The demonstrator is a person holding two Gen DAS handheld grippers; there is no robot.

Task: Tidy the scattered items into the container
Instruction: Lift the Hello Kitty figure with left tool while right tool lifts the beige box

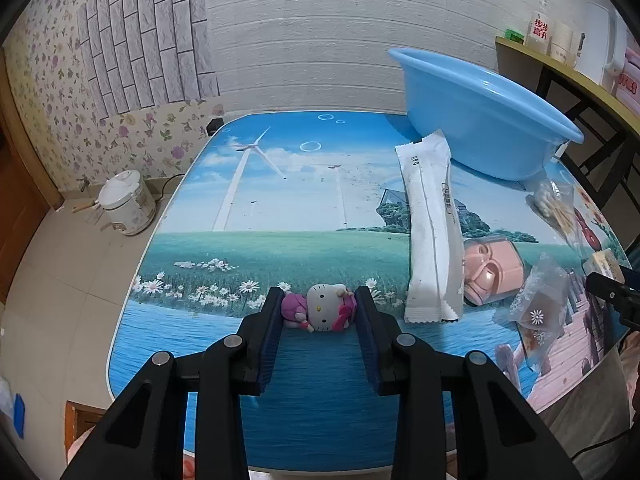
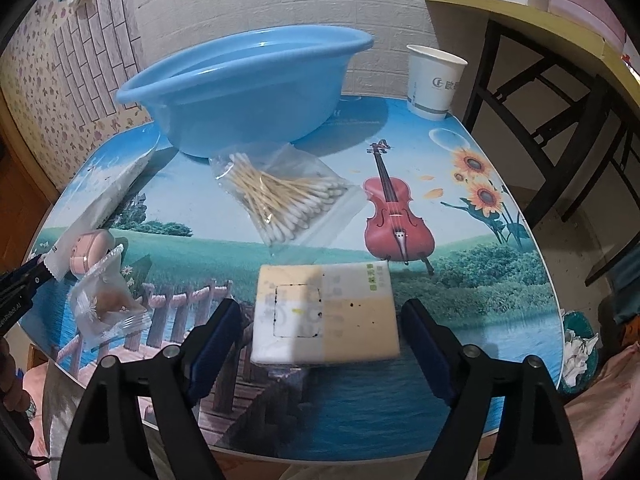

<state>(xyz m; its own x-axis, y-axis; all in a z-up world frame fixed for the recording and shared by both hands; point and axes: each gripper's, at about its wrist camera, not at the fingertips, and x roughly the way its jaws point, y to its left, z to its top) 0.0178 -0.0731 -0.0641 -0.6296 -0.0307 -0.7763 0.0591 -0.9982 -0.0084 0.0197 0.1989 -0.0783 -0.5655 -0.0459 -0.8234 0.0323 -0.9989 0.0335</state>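
Paper cup (image 2: 434, 80) upright on far right table corner, well beyond right tongs. Table (image 1: 280, 208) printed with windmills, violin, sunflowers. Rice cooker (image 1: 126, 208) on floor, far left of left tongs. Shelf (image 2: 520, 12) with bottles up right. Brick-pattern wall (image 1: 320, 40) behind.

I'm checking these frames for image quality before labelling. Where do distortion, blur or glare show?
Left wrist view: fisheye bends the brick wall and table edge; dark corners; the cat toy is sharp; highlights glint inside the blue basin.
Right wrist view: same bowing; the flat packet looks smeared; the cotton swab bag is crisp.
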